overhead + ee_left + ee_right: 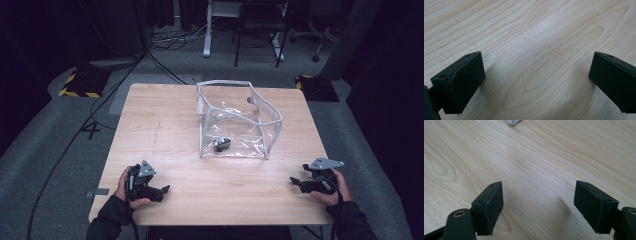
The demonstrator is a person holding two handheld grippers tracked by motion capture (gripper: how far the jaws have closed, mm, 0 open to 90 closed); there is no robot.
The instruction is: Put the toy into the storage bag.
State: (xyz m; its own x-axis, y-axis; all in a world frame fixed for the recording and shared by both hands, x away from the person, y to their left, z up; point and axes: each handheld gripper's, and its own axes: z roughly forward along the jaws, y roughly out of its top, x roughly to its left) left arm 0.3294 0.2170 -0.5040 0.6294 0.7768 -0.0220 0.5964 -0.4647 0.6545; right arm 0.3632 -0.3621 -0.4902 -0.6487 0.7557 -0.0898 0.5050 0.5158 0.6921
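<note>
My left gripper [165, 189] low over table [165, 125] near front left corner, jaws spread wide, nothing between, bare wood beneath. My right gripper [295, 181] near front right edge, jaws likewise released, empty, tips aimed inward. Clear plastic bag [240, 120] stands open mid-table, well apart from both. Small dark object [221, 144] lies inside bag, near its front left corner.

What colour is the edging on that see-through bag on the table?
White, or very light grey, running along the rims and corners of the clear bag; the high view shows it best.
</note>
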